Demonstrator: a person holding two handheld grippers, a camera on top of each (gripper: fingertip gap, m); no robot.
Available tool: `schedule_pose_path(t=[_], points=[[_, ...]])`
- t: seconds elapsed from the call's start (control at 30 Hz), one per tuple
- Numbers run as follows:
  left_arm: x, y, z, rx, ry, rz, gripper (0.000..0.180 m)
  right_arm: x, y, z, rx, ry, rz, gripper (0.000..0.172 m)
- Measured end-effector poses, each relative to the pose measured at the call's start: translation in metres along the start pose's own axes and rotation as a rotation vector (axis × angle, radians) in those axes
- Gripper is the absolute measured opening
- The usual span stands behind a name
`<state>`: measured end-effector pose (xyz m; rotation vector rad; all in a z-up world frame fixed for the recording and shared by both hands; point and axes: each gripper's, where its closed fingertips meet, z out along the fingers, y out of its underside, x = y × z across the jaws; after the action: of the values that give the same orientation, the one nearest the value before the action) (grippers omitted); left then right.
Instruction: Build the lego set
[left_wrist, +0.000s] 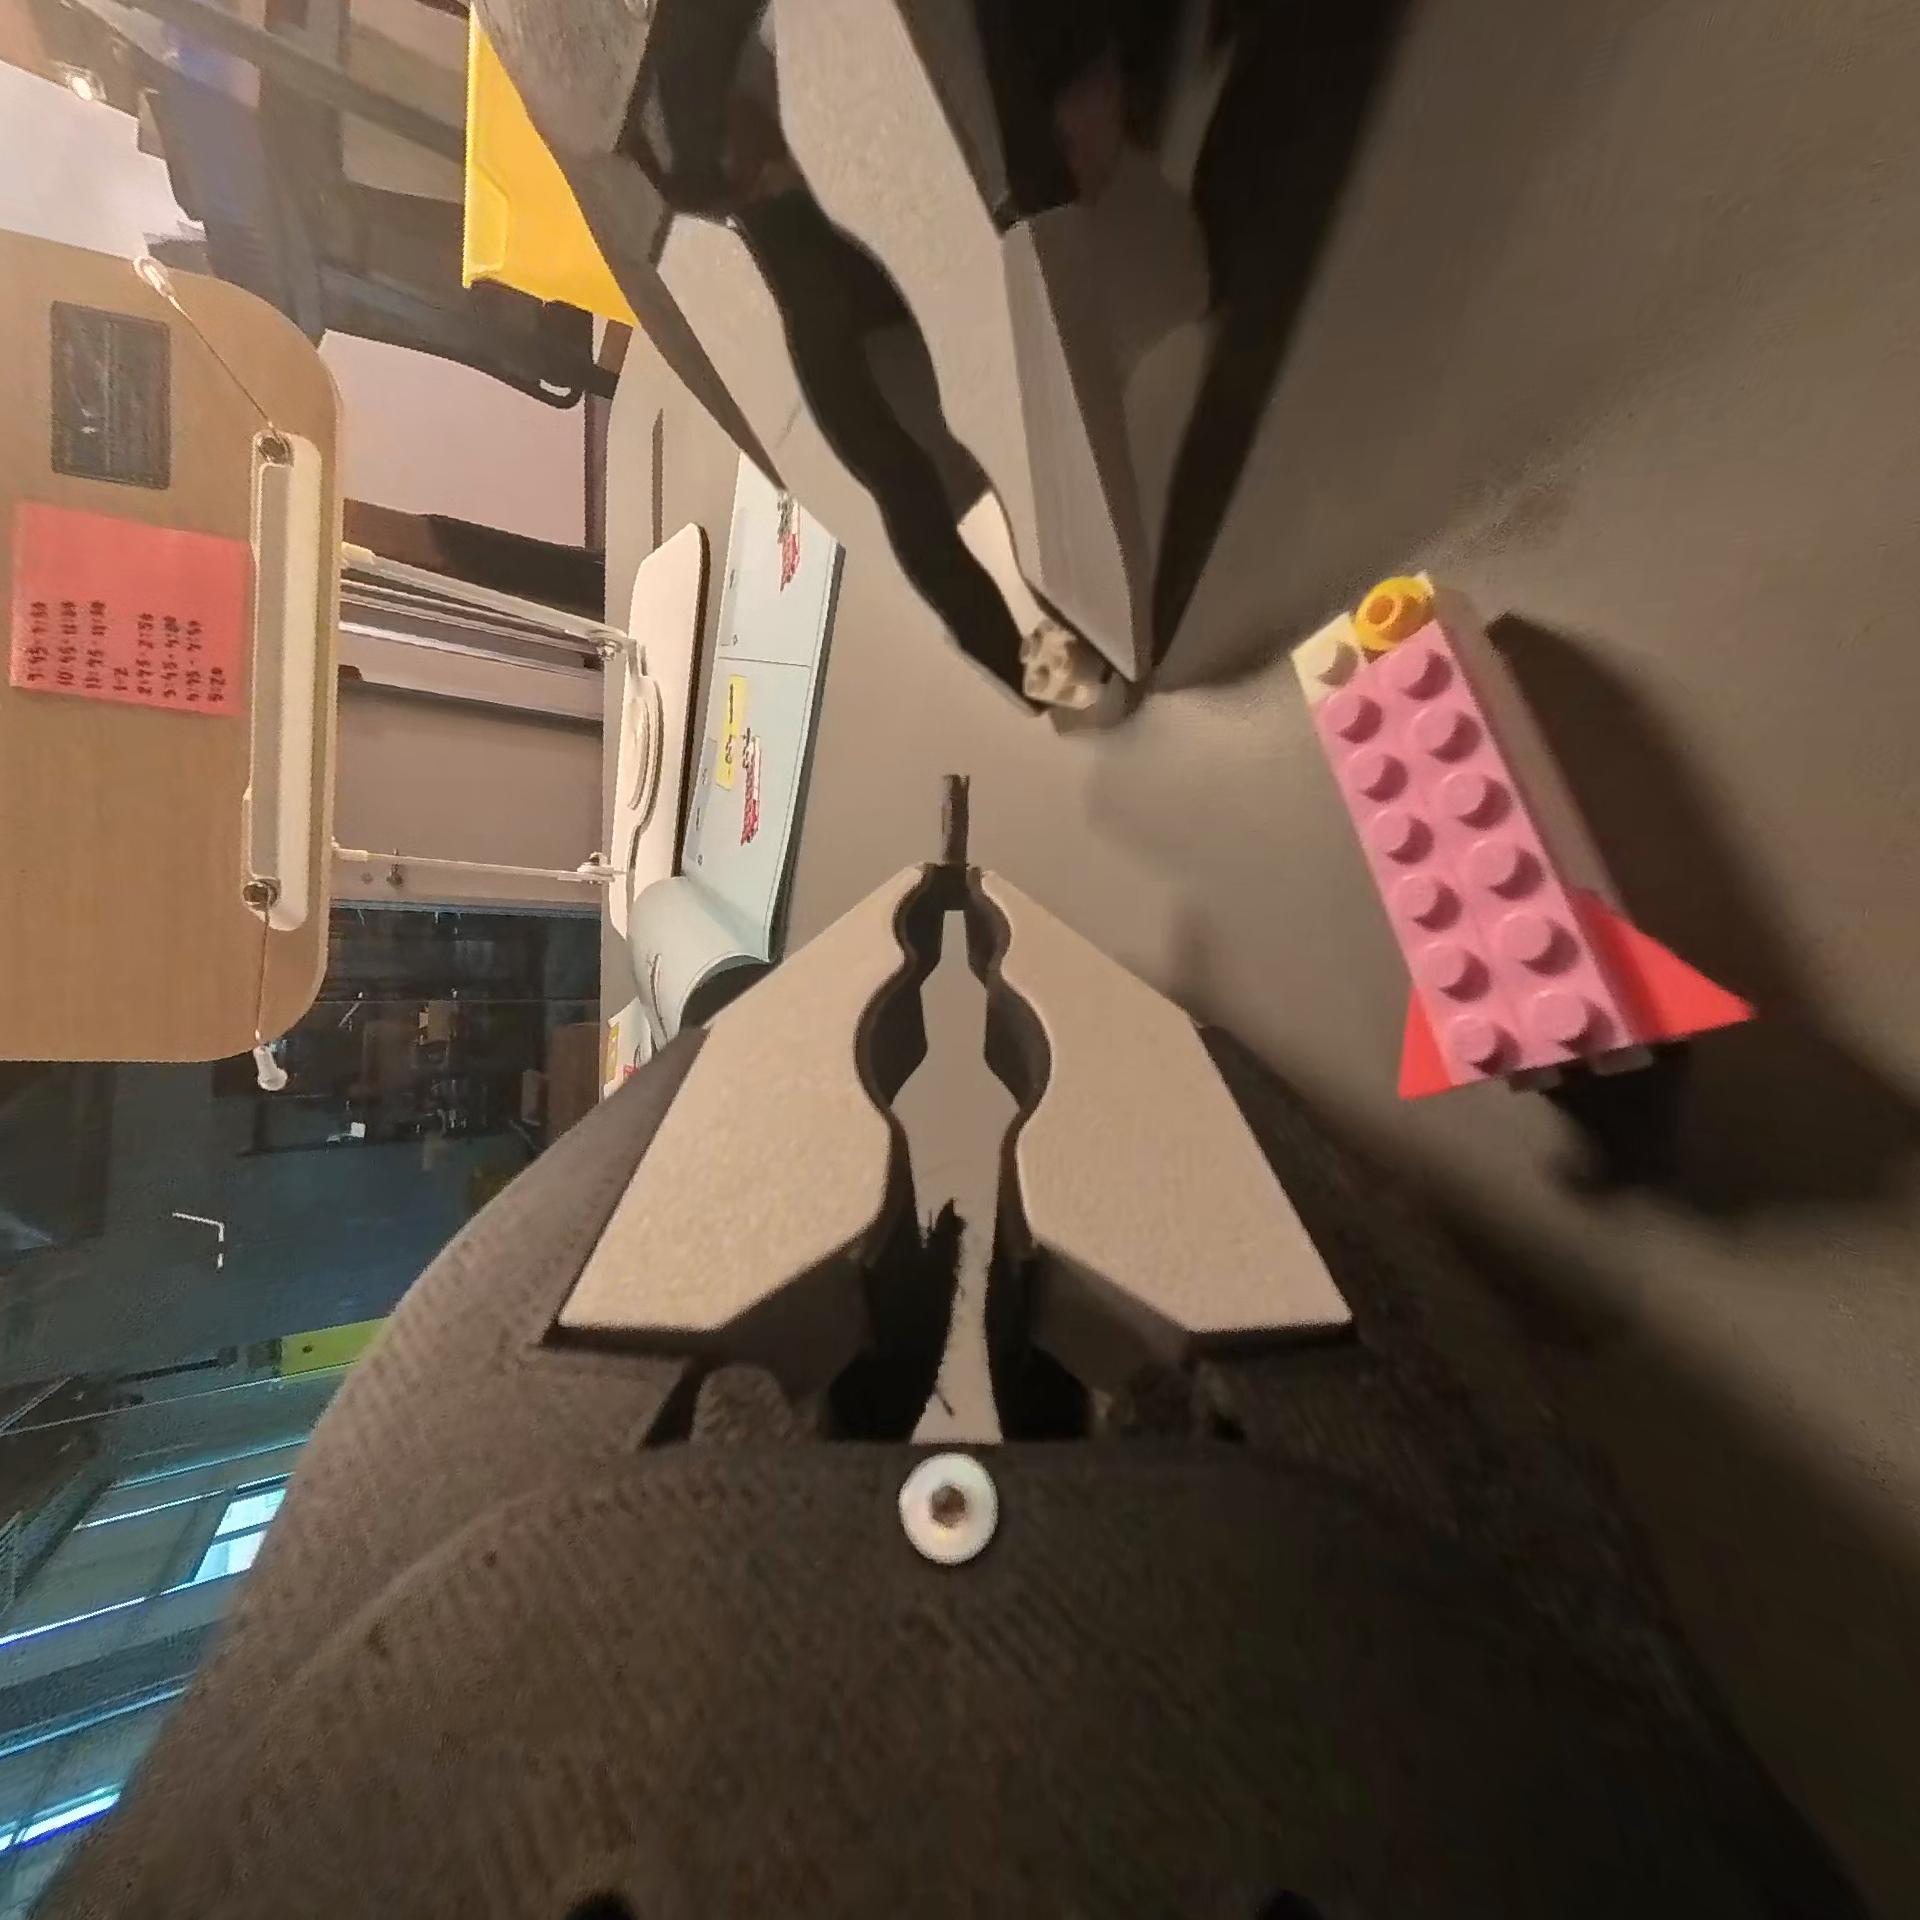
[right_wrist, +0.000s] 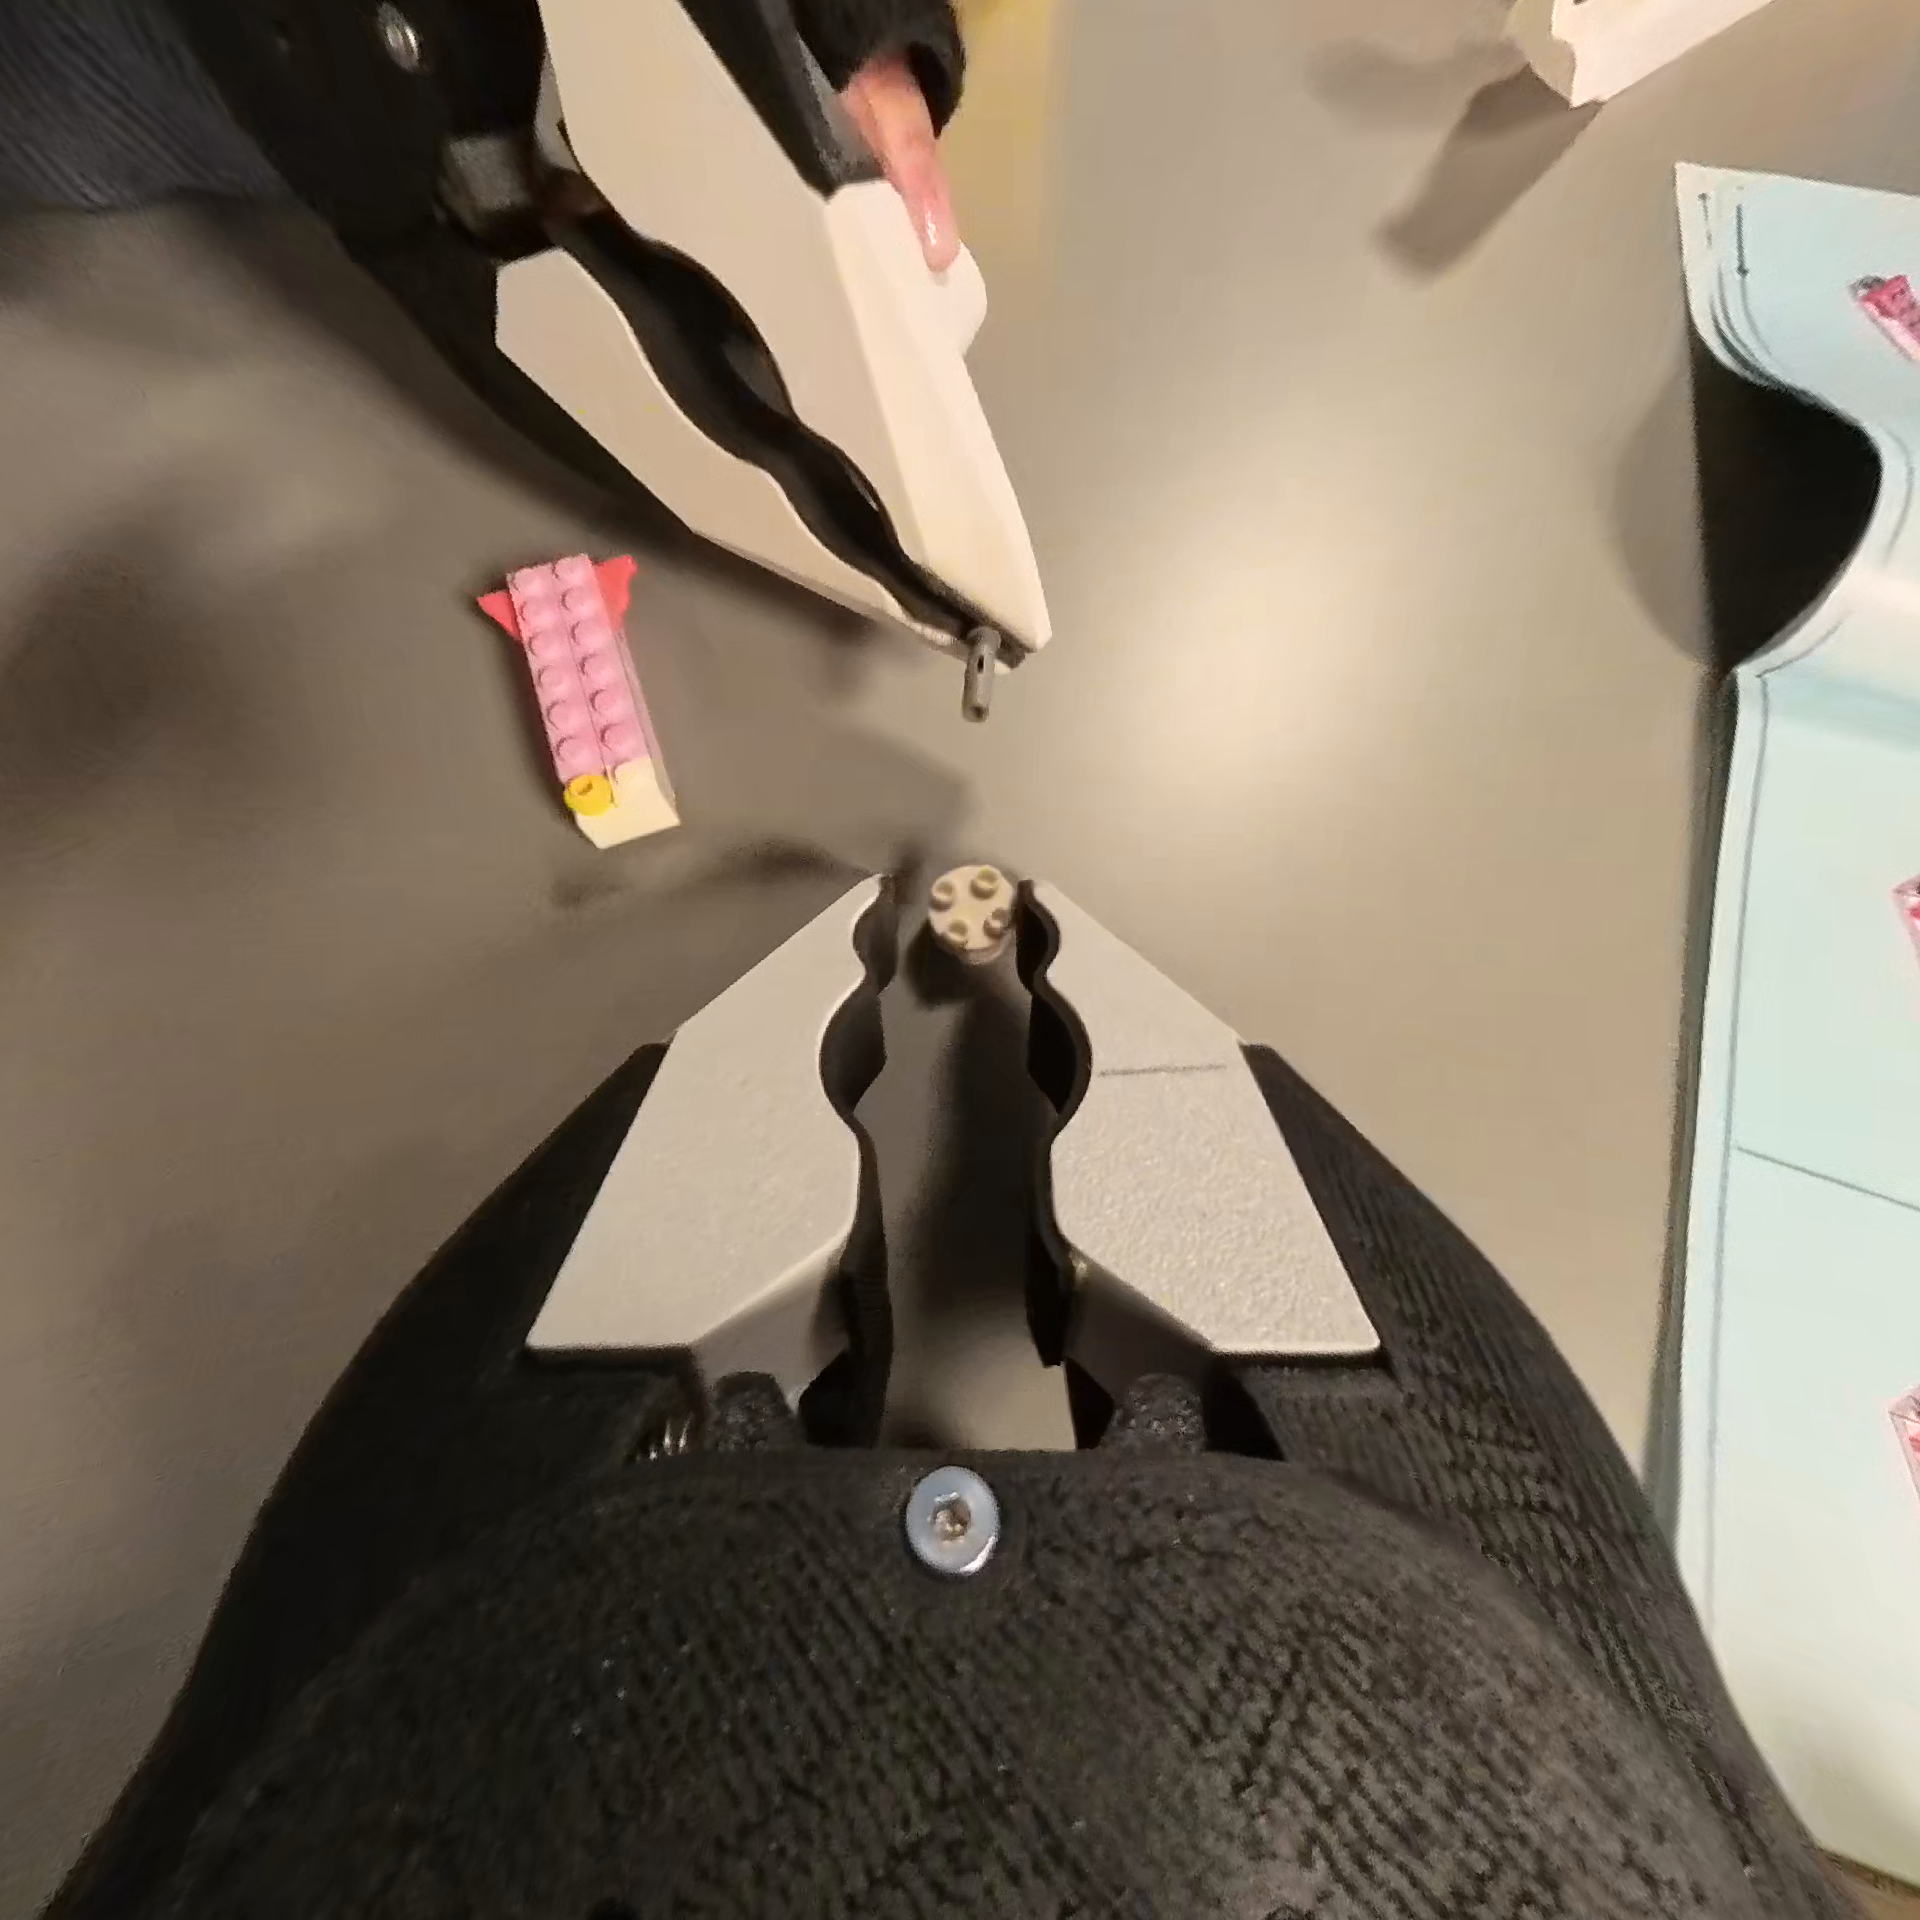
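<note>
Surface: a grey matte table top (right_wrist: 1299, 520) is seen beneath both tongs.
Left tongs (left_wrist: 951, 871): clenched on a small dark grey peg (left_wrist: 953, 816), which is pinched at the very tips and sticks straight out ahead of them. In the right wrist view the same peg (right_wrist: 980, 681) is seen poking from the tips of these tongs (right_wrist: 987, 639).
Right tongs (right_wrist: 956, 904): a round beige brick (right_wrist: 968, 920) with four studs is seen between the tips. The pad on the right side is touching it; a narrow gap shows on the other side, so a firm grasp cannot be told. From the left wrist view, the brick (left_wrist: 1060, 665) is seen at the tips of these tongs (left_wrist: 1075, 675).
Between the tongs: the two tips are pointed at each other, peg and round brick near but apart.
Toy rocket (left_wrist: 1496, 842): a pink brick body with red fins, a white nose and a yellow stud is lying flat on the table, off to the right of the left tongs and untouched.
Booklet (right_wrist: 1808, 935): pale blue printed pages are lying to the right of the right tongs.
Background: a wooden chair back (left_wrist: 156, 644) is seen beyond the table edge.
</note>
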<state>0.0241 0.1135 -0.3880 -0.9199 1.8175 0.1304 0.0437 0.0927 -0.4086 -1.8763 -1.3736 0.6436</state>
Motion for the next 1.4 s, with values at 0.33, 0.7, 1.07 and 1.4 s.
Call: schedule_pose_path(t=[0.33, 0.7, 1.07, 1.4], points=[[-0.021, -0.006, -0.005, -0.021, -0.142, 0.047, 0.003, 0.006, -0.037, -0.027, 0.291, 0.108, -0.086, 0.014], [-0.025, -0.006, -0.002, -0.148, -0.224, 0.257, 0.003, 0.011, -0.040, -0.014, 0.227, 0.268, -0.209, 0.014], [-0.023, -0.005, -0.001, -0.180, -0.225, 0.334, 0.003, 0.013, -0.040, -0.015, 0.225, 0.289, -0.202, 0.014], [-0.024, -0.004, 0.001, -0.202, -0.230, 0.314, 0.001, 0.018, -0.040, -0.015, 0.217, 0.328, -0.195, 0.014]])
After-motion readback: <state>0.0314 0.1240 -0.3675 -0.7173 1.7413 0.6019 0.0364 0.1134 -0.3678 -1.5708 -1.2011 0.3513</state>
